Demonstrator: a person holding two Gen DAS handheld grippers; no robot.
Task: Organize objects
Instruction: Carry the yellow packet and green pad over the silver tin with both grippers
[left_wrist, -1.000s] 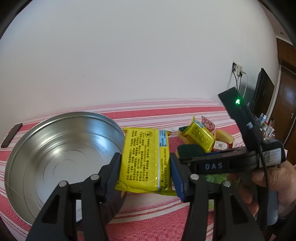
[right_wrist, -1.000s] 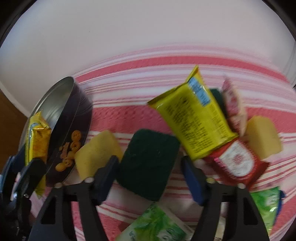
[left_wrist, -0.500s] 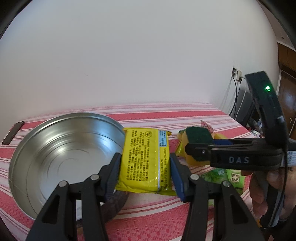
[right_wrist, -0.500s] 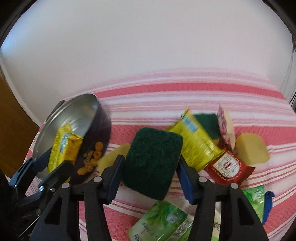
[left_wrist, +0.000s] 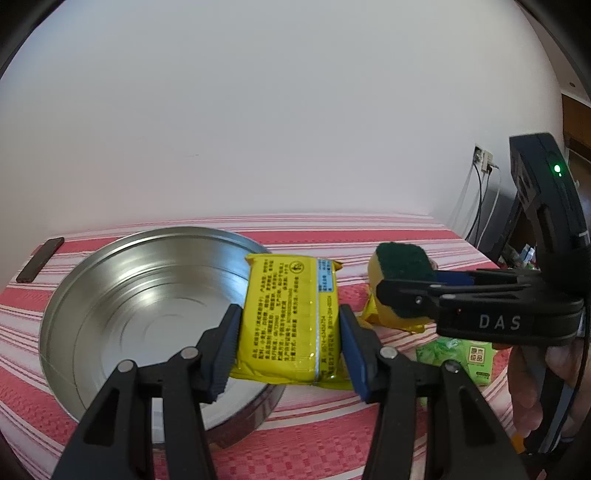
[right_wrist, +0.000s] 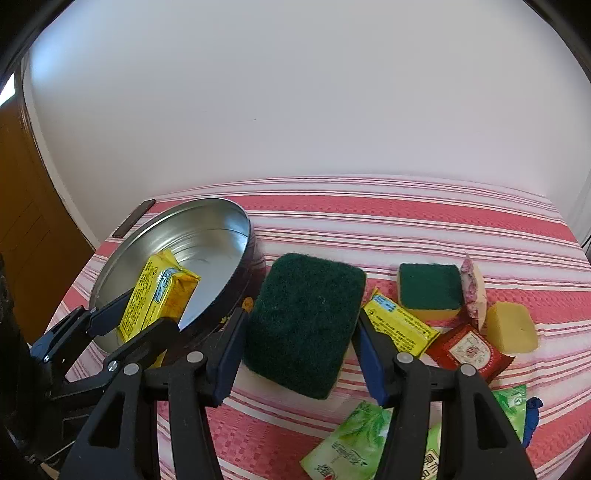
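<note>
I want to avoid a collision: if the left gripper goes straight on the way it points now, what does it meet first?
Probably the metal tin. The left gripper, shut on the yellow packet, points down over the tin's near rim, so the packet would likely touch the tin's floor first; depth is uncertain.

The left gripper (left_wrist: 288, 347) squeezes a yellow pack (left_wrist: 290, 317). The right gripper (right_wrist: 299, 343) squeezes a sponge (right_wrist: 304, 325).

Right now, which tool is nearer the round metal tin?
Left. The left tool holds the yellow packet over the tin's rim; the right tool holds a green sponge beside the tin.
</note>
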